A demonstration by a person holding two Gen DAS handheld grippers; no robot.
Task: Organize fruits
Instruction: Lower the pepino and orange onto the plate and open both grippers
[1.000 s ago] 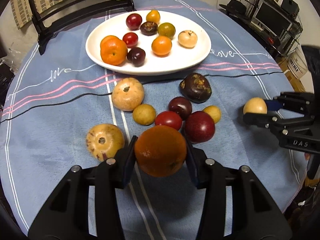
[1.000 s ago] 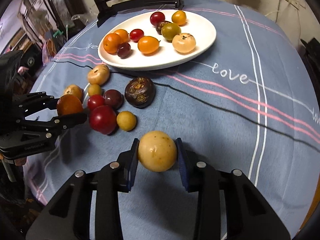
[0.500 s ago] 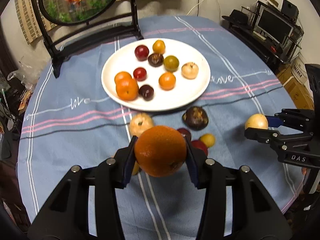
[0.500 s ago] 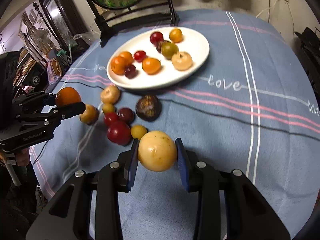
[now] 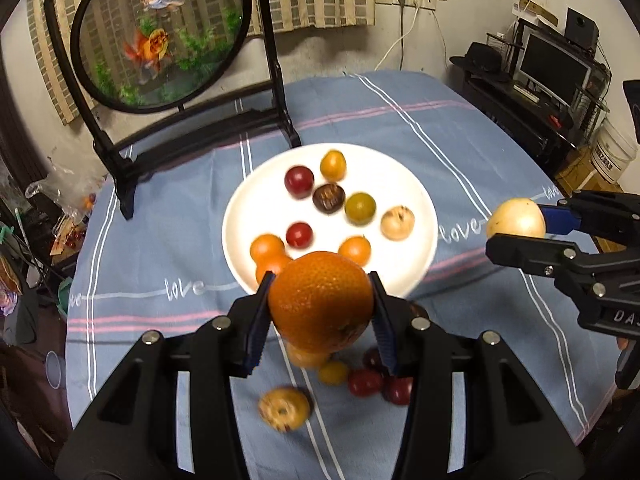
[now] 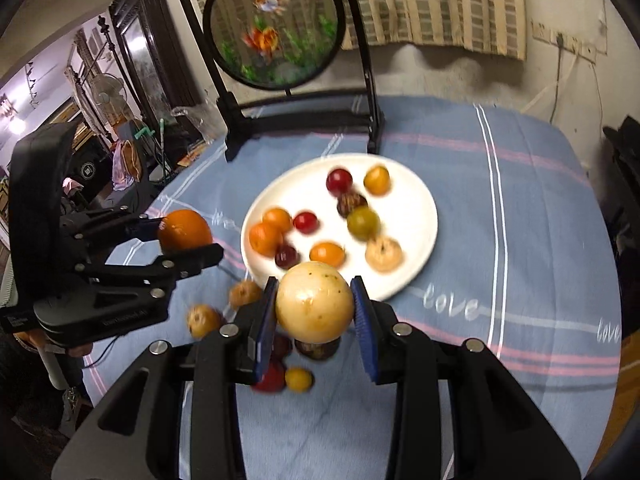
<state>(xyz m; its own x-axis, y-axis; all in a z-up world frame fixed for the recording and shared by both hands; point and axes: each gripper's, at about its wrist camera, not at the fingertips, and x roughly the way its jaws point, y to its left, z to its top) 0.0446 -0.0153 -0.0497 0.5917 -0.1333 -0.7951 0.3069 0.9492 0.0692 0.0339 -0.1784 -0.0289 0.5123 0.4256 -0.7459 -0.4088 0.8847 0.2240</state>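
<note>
Left gripper (image 5: 320,316) is clamped on a large orange (image 5: 321,300), round, dimpled glossy peel, held in the air above the near rim of the white plate (image 5: 416,204). Ribbed blue pads on the fingers (image 5: 256,328) are pressed against both sides of the fruit. Right gripper (image 6: 315,322) is clamped on a smooth pale-yellow round fruit (image 6: 315,307) with small brown speckles, also held up off the bench, in front of the plate's near edge.

Plate is round, glossy, ceramic-looking, and is set on a blue striped cloth (image 5: 460,148) with white "love" script covering the bench. On it are seen small round fruits: two red, several orange, one olive-green, one dark brown wrinkled, one beige one (image 5: 397,223) with a rough top.

Loose fruits lie on the cloth below the grippers: a tan flattened one (image 5: 284,409) with a dimpled centre, a small yellow one (image 5: 333,372), red ones (image 5: 364,382); motion blur, so the count is probably incomplete.

A round painted goldfish panel (image 5: 158,34) in a black frame stands behind the plate.
</note>
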